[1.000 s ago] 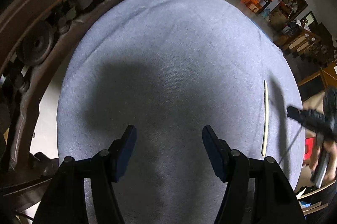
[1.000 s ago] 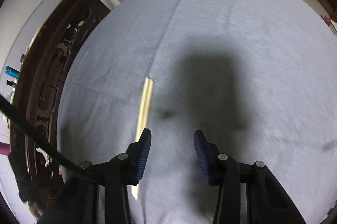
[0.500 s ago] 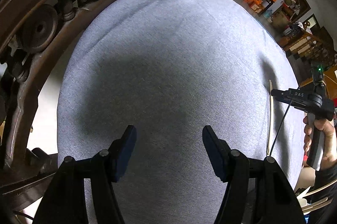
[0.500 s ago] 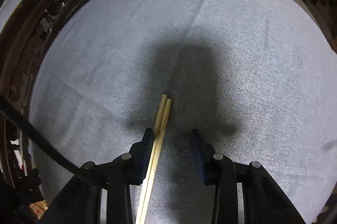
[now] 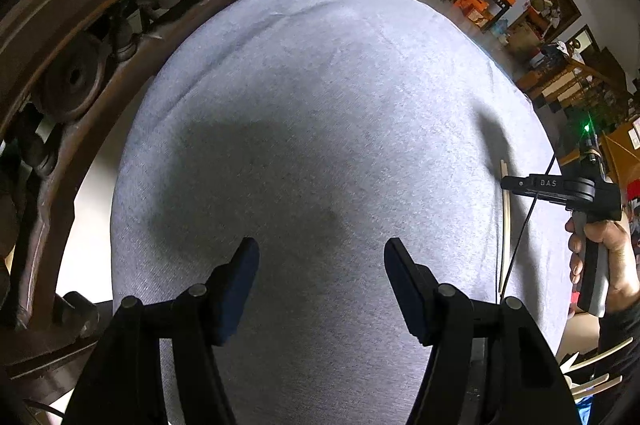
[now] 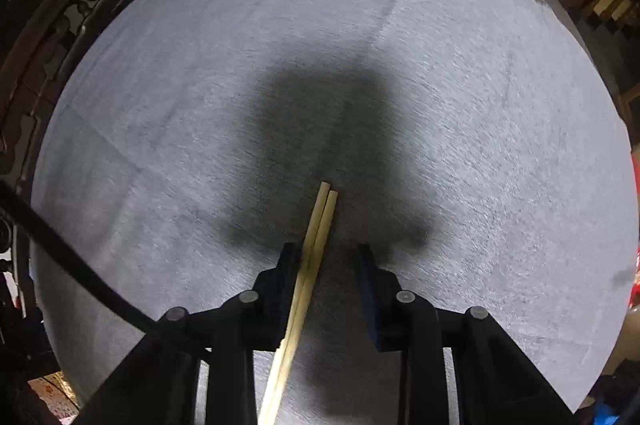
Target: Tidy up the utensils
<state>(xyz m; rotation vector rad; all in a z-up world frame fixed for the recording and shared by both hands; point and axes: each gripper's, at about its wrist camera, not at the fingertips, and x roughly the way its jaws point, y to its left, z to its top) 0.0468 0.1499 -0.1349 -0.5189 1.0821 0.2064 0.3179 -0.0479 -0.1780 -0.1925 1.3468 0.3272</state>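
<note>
A pair of pale wooden chopsticks (image 6: 316,245) lies side by side on the grey-blue tablecloth (image 6: 480,145). My right gripper (image 6: 326,257) is open and low over the cloth, with the chopsticks between its jaws, close against the left finger (image 6: 289,273). In the left wrist view the chopsticks (image 5: 506,221) lie at the table's right side, under the right gripper's black body (image 5: 560,187). My left gripper (image 5: 320,265) is open and empty above the middle of the cloth.
A carved dark wooden chair back (image 5: 80,65) curves along the table's left side. A person's hand (image 5: 604,245) holds the right gripper's handle. A black cable (image 6: 72,265) crosses the lower left of the right wrist view. Furniture stands beyond the far edge.
My right gripper has moved left and forward, so the chopsticks now sit between its open jaws instead of outside the left finger. My left gripper has barely moved.
</note>
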